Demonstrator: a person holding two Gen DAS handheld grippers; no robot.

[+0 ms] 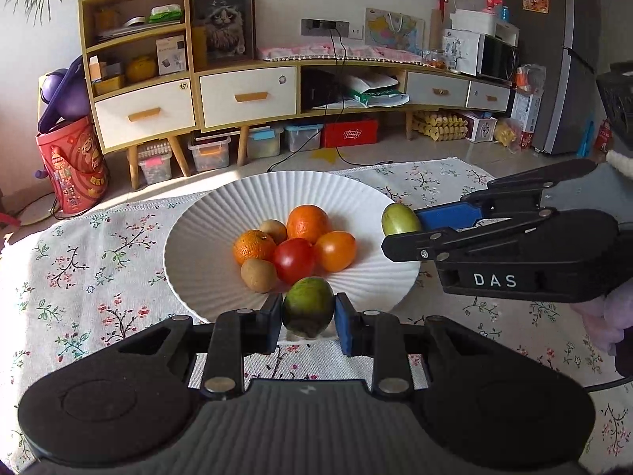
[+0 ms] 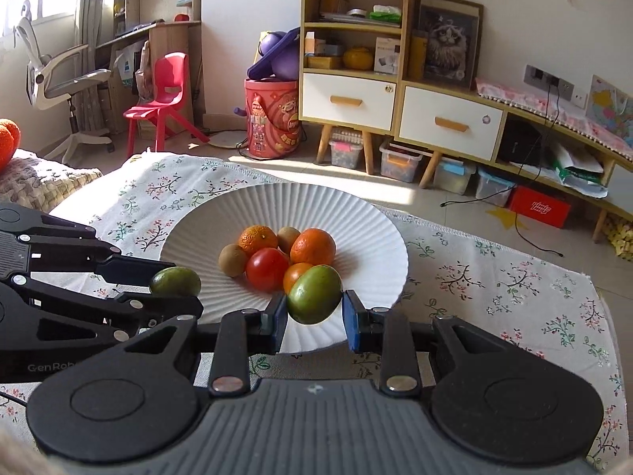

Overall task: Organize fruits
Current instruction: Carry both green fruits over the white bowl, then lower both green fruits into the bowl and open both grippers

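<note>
A table covered by a white floral tablecloth (image 1: pixel 99 261) carries a ribbed white plate (image 1: pixel 198 253) near its middle; the plate sits directly on the cloth and holds a cluster of fruit

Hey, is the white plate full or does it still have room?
Still has room. The white plate holds six fruits bunched at its centre; its wide ribbed rim is bare.

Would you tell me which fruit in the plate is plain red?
The tomato at the front of the pile in the plate; the fruits around it are orange or brown.
</note>
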